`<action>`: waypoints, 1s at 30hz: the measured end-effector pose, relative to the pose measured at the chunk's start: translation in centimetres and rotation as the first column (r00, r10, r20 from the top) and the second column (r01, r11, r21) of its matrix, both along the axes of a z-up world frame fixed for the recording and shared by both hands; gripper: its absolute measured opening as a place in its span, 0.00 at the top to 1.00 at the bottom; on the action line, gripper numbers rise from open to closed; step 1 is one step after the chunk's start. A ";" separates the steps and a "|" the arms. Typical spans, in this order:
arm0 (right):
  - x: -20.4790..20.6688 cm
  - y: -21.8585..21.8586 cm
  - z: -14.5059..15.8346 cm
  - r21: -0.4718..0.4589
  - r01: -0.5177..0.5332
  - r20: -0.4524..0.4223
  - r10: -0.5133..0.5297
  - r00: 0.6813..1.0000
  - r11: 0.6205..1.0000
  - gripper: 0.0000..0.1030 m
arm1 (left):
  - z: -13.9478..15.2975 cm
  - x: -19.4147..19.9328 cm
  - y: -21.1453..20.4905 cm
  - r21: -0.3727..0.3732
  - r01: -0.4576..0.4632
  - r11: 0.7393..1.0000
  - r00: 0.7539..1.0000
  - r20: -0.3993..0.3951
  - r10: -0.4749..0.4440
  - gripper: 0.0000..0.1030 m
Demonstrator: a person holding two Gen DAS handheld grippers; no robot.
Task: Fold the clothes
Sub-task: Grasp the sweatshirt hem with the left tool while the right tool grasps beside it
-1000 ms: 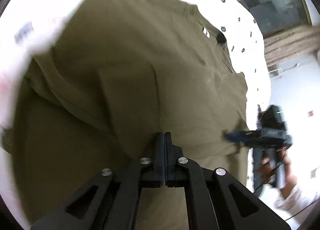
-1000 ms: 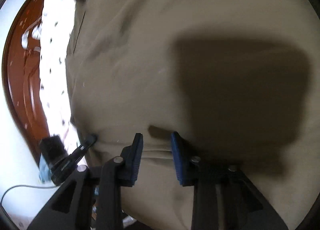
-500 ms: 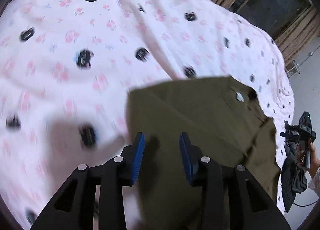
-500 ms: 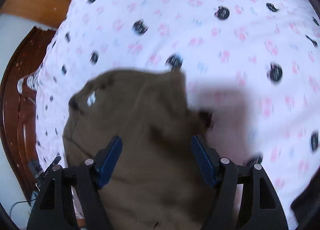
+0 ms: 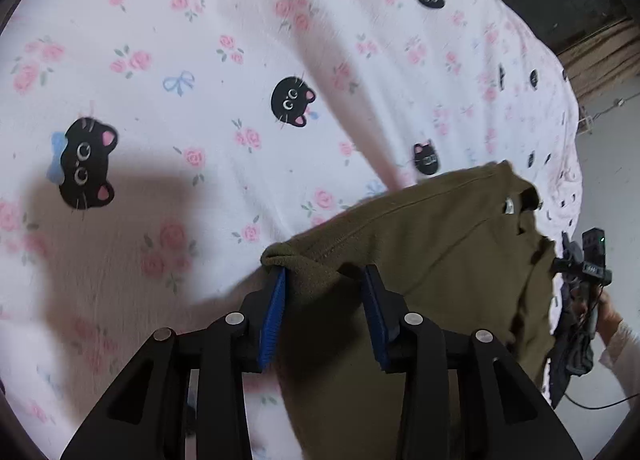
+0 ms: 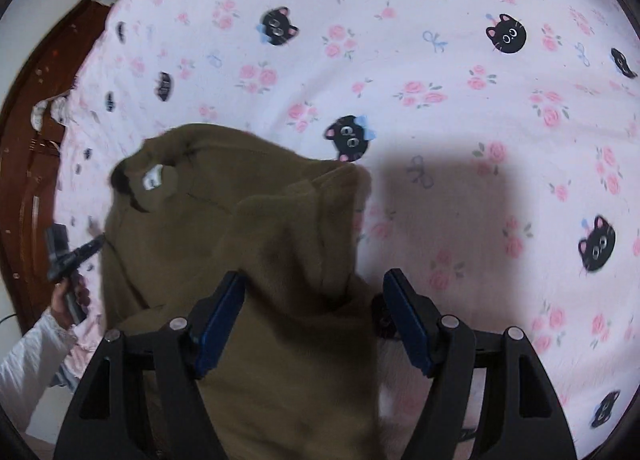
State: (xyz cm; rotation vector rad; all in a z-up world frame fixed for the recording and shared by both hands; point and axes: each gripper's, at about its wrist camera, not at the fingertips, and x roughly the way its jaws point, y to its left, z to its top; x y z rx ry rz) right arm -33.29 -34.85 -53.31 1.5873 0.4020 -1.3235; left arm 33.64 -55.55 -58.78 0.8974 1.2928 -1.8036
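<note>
1. Covering the bed is a white sheet (image 5: pixel 224 72) printed with pink roses, blue bows and black cat faces; a dark wooden headboard (image 6: pixel 36 132) shows at the left edge of the right wrist view.
2. An olive-green garment (image 5: pixel 432 244) lies on the sheet, bunched and partly doubled over. Its neck opening and a small white label (image 6: pixel 153 178) sit at the far end.
3. The left gripper (image 5: pixel 324 300) points steeply down at one near corner of the garment. Its jaws have just been opening and now stand partly apart. A rolled fold of cloth lies between them and rests against the left blue pad; the right pad appears clear of the cloth, though blur makes this uncertain.
4. The right gripper (image 6: pixel 316 312) points steeply down over the opposite near corner. Its jaws have just been opening and stand wide apart. A raised hump of the garment lies between them; the right pad is well clear of the cloth, and the left pad sits just beside it.
5. Each wrist view shows the opposite gripper at the frame edge, held in a hand (image 5: pixel 610 318) with a pale sleeve (image 6: pixel 28 356).
6. Both grippers cast rectangular shadows onto the sheet.
</note>
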 end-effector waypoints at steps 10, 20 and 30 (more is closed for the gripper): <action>-1.0 -2.7 -2.0 -0.015 0.015 0.022 -0.014 1.000 1.000 0.32 | -0.1 0.3 0.0 -0.029 0.001 1.000 0.996 -0.092 -0.004 0.66; -2.1 -4.4 -3.1 0.012 0.031 0.092 -0.032 0.995 0.999 0.83 | 0.2 -0.1 -0.2 -0.023 0.020 1.000 0.991 -0.132 -0.023 0.85; -2.5 -2.6 1.0 -0.099 0.059 0.085 -0.050 0.995 0.993 0.86 | 4.3 0.0 0.5 -0.109 0.056 0.992 0.992 -0.103 -0.068 0.88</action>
